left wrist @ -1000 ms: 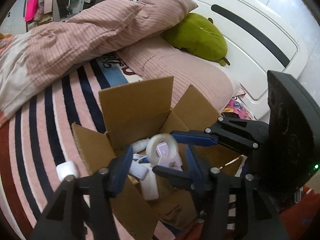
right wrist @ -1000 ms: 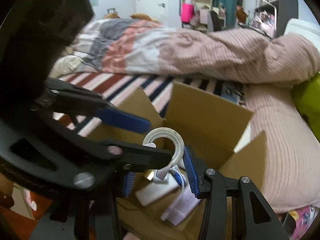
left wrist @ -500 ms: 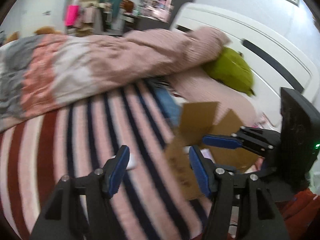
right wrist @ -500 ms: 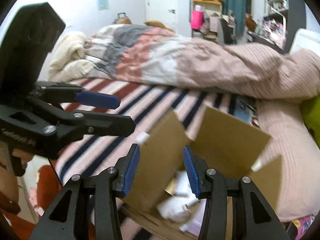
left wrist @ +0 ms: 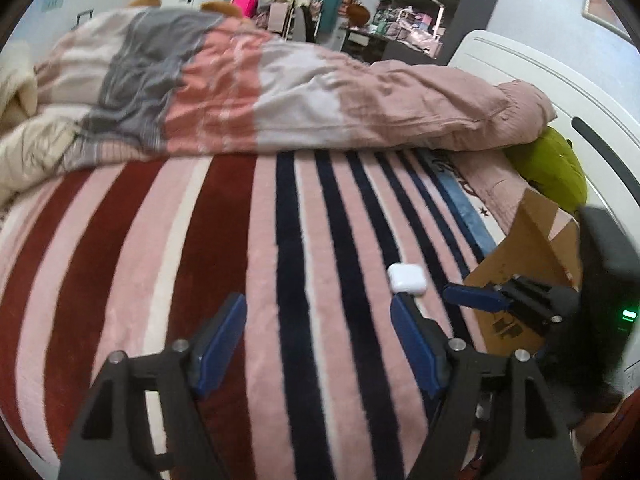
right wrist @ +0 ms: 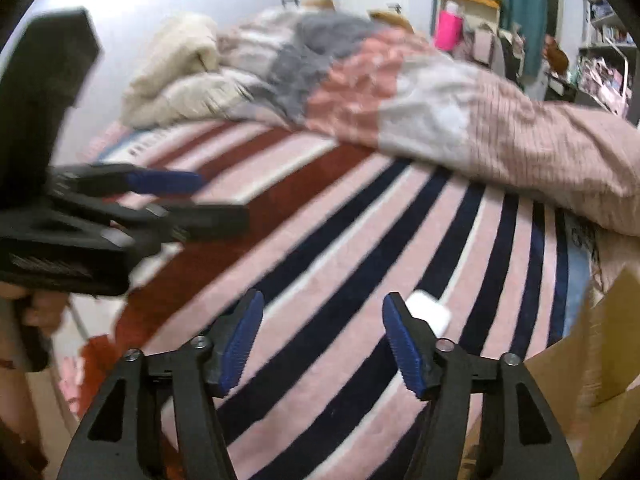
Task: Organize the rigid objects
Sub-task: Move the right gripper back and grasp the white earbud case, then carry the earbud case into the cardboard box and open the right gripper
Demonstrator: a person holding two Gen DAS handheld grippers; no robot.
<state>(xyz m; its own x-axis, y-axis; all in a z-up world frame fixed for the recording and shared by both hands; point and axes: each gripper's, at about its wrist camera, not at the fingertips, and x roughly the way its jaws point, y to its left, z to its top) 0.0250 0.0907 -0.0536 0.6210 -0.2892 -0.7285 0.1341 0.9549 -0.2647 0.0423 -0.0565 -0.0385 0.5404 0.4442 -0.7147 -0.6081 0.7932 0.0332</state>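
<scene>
A small white earbud case (left wrist: 407,278) lies on the striped blanket, just beyond my left gripper's right finger. It also shows in the right wrist view (right wrist: 429,312), just right of the right finger. The cardboard box (left wrist: 524,256) stands at the right; its contents are hidden. It also shows at the right edge of the right wrist view (right wrist: 600,352). My left gripper (left wrist: 318,338) is open and empty above the blanket. My right gripper (right wrist: 322,340) is open and empty. The left gripper shows blurred in the right wrist view (right wrist: 176,196).
A pink, grey and white duvet (left wrist: 240,92) is bunched along the back of the bed. A green plush (left wrist: 552,168) lies by the white headboard (left wrist: 560,92). Shelves and clutter stand beyond the bed.
Both grippers swung left, away from the box and out over the striped blanket. The tape roll once between the right fingers is gone from view. The box now sits at the right edge.
</scene>
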